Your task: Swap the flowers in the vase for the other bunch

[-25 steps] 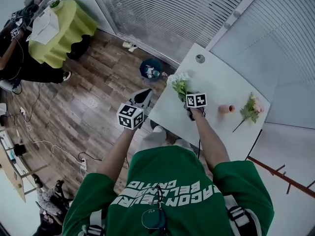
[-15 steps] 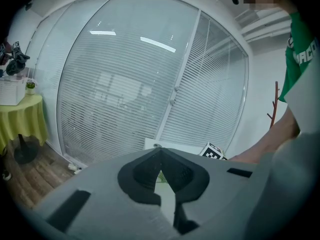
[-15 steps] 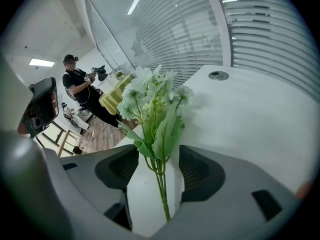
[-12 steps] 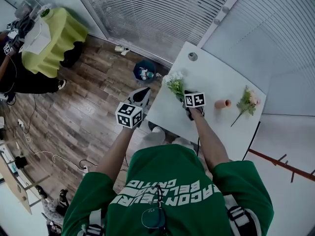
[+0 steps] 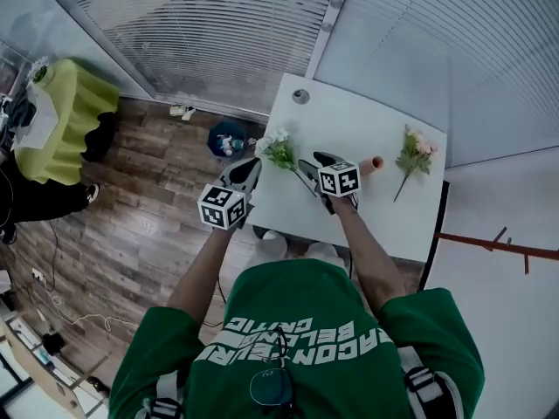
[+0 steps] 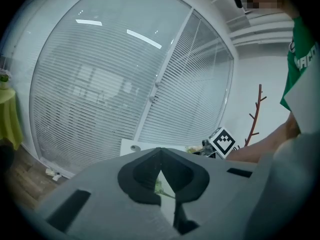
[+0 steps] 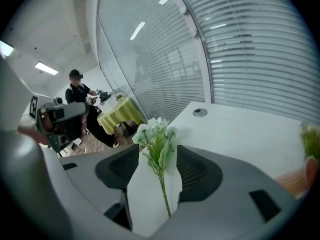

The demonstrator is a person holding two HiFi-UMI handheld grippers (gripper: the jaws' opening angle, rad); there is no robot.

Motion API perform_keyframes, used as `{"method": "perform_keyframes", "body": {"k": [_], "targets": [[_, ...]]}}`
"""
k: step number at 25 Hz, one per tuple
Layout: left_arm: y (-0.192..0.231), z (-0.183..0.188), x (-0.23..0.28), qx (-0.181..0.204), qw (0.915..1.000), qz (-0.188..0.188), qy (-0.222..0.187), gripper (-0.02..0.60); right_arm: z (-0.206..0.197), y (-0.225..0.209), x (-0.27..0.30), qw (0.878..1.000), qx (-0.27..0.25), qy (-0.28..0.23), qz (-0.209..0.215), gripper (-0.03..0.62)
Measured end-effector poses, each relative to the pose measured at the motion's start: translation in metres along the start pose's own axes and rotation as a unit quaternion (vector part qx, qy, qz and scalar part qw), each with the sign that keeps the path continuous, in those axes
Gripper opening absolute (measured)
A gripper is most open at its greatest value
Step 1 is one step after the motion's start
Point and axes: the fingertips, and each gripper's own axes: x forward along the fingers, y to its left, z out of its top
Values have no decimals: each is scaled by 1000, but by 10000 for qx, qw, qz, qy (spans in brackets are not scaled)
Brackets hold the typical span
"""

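Observation:
A bunch of white flowers (image 5: 279, 151) lies flat near the left edge of the white table (image 5: 349, 125); in the right gripper view the white bunch (image 7: 156, 136) lies below and between the jaws. My right gripper (image 5: 310, 166) hovers over its stem, open. Its jaws have just opened and the pads touch nothing. A small orange vase (image 5: 373, 163) stands to the right with no flowers in it. Beyond it lies a pink bunch (image 5: 413, 149). My left gripper (image 5: 245, 174) is off the table's left edge, shut and holding nothing.
A round grommet (image 5: 300, 97) sits at the table's far corner. A blue bin (image 5: 225, 138) is on the wood floor left of the table. Further left stands a yellow-green clothed table (image 5: 65, 112). Blinds on glass walls close the back. A person (image 7: 77, 91) stands far off.
The right gripper has let go of the white bunch and risen off it; the bunch now lies on the table. The left gripper has drifted toward the table edge.

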Motion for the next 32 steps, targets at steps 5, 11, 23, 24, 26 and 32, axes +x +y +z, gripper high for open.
{"method": "perform_keyframes", "body": {"k": [5,11,23,24,26,32], "targets": [[-36,16,29,175,9992,-364,3,8,32,3,-58,9979,-134,-624,-56,224],[-95,29,69,362,9965,-754,19,8,51,-18,-134,9927,-180,-1162,-259,146],[-212,48,151,808,9883,-1289,-42,8,63,-88,-276,9729,-110,-2271,-418,12],[-219,48,156,829,9877,-1323,-37,8,61,-93,-285,9717,-114,-2313,-461,12],[-235,48,166,880,9861,-1408,-30,8,58,-106,-303,9694,-103,-2388,-563,12],[-279,52,191,1072,9809,-1622,-46,8,41,-137,-349,9645,-68,-2492,-866,12]]}}
